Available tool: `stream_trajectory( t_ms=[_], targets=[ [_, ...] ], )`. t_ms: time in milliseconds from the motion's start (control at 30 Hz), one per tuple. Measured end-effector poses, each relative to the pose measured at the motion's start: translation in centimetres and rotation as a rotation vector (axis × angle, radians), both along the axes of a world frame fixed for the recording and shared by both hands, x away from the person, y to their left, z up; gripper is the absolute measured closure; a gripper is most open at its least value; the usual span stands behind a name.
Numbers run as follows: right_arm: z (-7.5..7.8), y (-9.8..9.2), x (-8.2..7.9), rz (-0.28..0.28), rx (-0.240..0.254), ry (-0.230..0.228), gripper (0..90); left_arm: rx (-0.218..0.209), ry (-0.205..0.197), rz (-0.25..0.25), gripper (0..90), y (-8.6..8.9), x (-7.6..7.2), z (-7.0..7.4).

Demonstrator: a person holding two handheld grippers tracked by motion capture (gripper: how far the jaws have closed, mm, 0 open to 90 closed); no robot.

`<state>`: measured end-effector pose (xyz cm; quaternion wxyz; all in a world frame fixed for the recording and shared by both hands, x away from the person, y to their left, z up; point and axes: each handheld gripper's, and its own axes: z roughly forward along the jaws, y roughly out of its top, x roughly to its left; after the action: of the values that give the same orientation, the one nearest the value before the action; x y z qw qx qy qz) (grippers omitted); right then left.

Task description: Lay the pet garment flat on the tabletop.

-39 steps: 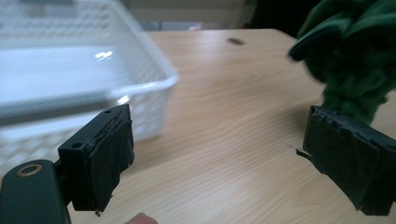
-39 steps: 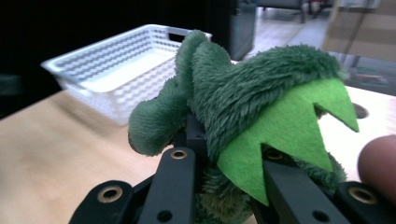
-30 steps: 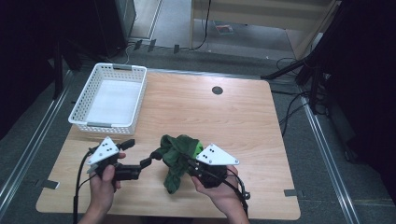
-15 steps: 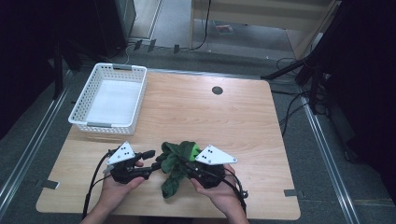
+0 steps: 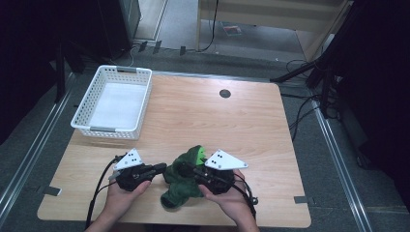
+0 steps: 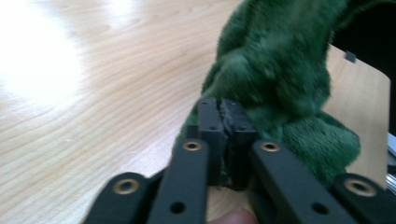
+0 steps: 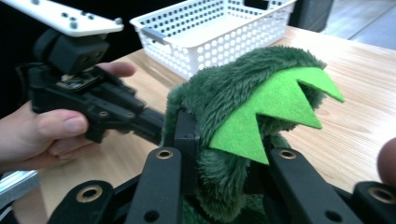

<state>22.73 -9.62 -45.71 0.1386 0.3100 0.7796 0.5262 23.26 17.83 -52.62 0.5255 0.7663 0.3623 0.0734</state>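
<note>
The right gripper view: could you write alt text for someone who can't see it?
A black claw grips a green plush toy with a bright green jagged felt crest. To the left, a hand holds a second claw, closed at the toy's side. Behind them a white perforated basket sits on a wooden table.

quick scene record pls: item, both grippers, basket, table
item: green plush toy, light green felt spikes, lying near the table's front edge
left gripper: jaws just closed, pinching the plush's edge
right gripper: clamped on the plush
basket: white, perforated, back left, apart from the plush
table: light wood
</note>
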Motion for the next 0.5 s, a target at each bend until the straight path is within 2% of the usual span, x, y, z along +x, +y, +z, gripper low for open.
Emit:
stream_trajectory(
  t_ms=[67, 100, 167, 200, 233, 267, 300, 333, 367, 400, 433, 467, 500],
  targets=[
    [-0.1, -0.1, 0.1, -0.012, -0.001, 0.0, 76.3, -0.021, -0.006, -0.014, 85.6, -0.1, -0.1, 0.1],
    [-0.1, -0.1, 0.2, -0.018, 0.001, 0.001, 76.4, -0.038, -0.019, -0.022, 79.4, -0.1, -0.2, 0.3],
    [-0.1, 0.0, 0.1, -0.02, 0.0, -0.001, 76.4, -0.053, -0.065, -0.032, 55.7, -0.4, -0.7, 0.9],
    [-0.1, 0.0, 0.1, -0.02, 0.0, -0.001, 76.4, -0.053, -0.065, -0.032, 45.8, -0.4, -0.7, 0.9],
    [0.0, 0.3, 0.0, -0.02, -0.007, -0.011, 76.2, -0.052, -0.103, -0.046, 39.9, -1.0, -1.1, 1.8],
    [0.0, 0.3, 0.0, -0.02, -0.007, -0.011, 76.2, -0.052, -0.103, -0.046, 36.6, -1.0, -1.1, 1.8],
    [0.1, 0.6, -0.1, -0.009, -0.005, -0.011, 75.9, -0.029, -0.128, -0.033, 34.9, -1.5, -1.3, 2.3],
    [0.1, 0.8, -0.2, -0.007, -0.007, -0.014, 75.9, -0.029, -0.128, -0.033, 34.5, -1.5, -1.3, 2.3],
    [0.1, 1.0, -0.3, 0.001, -0.009, -0.015, 75.8, 0.014, -0.146, -0.011, 34.8, -2.1, -1.4, 2.6],
    [0.1, 1.1, -0.4, 0.005, -0.009, -0.015, 75.8, 0.034, -0.158, 0.0, 37.9, -2.3, -1.5, 2.7],
    [0.1, 1.3, -0.5, 0.011, -0.012, -0.017, 75.8, 0.034, -0.158, 0.0, 44.0, -2.3, -1.5, 2.7],
    [0.1, 1.4, -0.6, 0.016, -0.015, -0.018, 75.6, 0.052, -0.161, 0.006, 56.4, -2.4, -1.6, 2.8],
    [0.1, 1.5, -0.6, 0.022, -0.02, -0.024, 75.5, 0.043, -0.151, -0.006, 65.2, -2.3, -1.5, 2.8]
  ],
)
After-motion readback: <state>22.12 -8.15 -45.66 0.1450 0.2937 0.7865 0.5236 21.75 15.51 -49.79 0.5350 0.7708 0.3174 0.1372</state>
